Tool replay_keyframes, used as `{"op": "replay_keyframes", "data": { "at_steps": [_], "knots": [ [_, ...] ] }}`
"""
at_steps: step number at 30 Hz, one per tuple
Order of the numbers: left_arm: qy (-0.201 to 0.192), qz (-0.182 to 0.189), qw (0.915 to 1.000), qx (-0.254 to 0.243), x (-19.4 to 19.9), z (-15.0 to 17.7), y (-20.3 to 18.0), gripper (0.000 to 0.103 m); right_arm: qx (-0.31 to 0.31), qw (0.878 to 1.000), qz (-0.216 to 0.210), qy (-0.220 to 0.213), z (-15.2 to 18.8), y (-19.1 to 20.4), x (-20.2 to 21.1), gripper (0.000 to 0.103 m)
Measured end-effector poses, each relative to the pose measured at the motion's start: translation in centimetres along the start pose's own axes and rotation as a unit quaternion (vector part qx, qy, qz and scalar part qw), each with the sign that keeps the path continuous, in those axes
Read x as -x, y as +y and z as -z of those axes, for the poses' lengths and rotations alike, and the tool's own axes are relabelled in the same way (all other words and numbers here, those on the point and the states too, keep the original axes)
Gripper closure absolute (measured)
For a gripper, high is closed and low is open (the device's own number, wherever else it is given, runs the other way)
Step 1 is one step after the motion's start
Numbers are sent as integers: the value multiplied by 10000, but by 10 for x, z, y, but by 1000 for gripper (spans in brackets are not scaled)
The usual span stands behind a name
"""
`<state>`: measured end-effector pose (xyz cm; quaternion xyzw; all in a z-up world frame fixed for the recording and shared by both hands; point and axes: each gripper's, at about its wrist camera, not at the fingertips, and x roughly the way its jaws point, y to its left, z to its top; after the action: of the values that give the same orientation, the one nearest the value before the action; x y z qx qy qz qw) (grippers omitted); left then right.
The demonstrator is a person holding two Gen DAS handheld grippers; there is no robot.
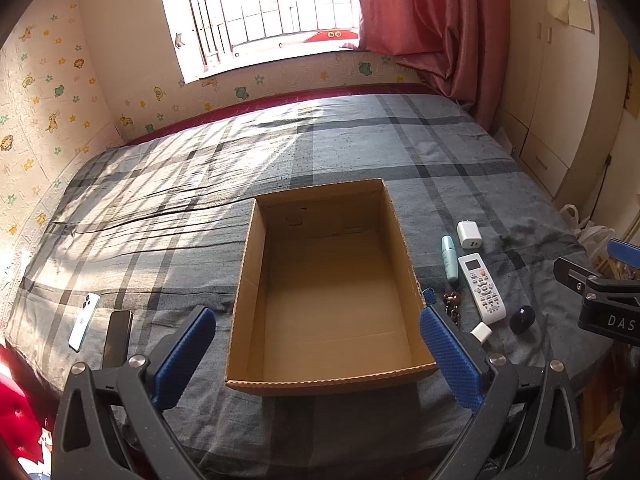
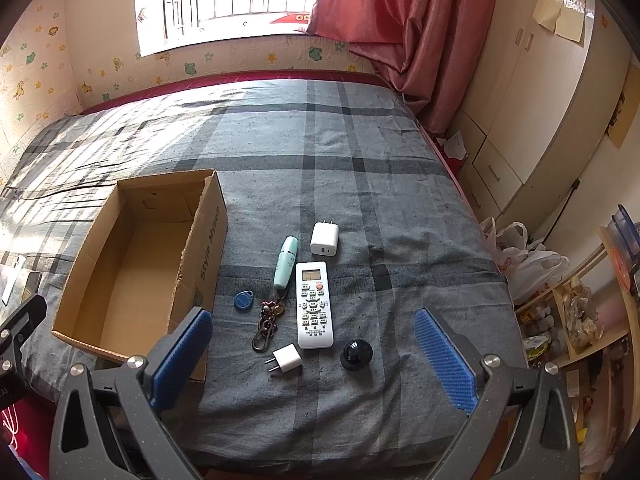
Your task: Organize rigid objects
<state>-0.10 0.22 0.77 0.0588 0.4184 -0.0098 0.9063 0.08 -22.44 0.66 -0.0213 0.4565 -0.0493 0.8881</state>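
Observation:
An empty cardboard box (image 1: 320,384) (image 2: 80,276) lies open on the plaid bed. My left gripper (image 1: 318,320) hangs open over its near end, holding nothing. Right of the box lie a white remote (image 2: 314,306) (image 1: 481,288), a large white charger (image 2: 324,239) (image 1: 469,234), a mint-green tube (image 2: 285,262) (image 1: 449,258), a blue key fob (image 2: 243,299), a keychain (image 2: 269,322), a small white plug (image 2: 285,359) (image 1: 481,332) and a dark round object (image 2: 356,354) (image 1: 522,319). My right gripper (image 2: 314,320) is open above these items. Left of the box lie a white phone (image 1: 84,321) and a black phone (image 1: 118,338).
The bed runs to a wall with a window (image 1: 260,12) and a red curtain (image 2: 404,36). A wardrobe (image 2: 532,112) stands on the right, with plastic bags (image 2: 528,260) and a cluttered wooden shelf (image 2: 576,320) beside the bed's right edge.

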Motion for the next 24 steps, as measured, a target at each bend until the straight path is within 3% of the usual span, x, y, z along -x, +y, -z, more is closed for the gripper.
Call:
{"op": "replay_keyframes", "data": {
  "at_steps": [14, 24],
  "knots": [
    [128, -6, 9999, -33, -8, -1, 3, 0, -9, 10000, 16, 80, 4, -2, -7, 0],
    [63, -193, 9998, 82, -25, -12, 27, 0, -10, 9998, 66, 168, 2, -5, -16, 0]
  ]
}}
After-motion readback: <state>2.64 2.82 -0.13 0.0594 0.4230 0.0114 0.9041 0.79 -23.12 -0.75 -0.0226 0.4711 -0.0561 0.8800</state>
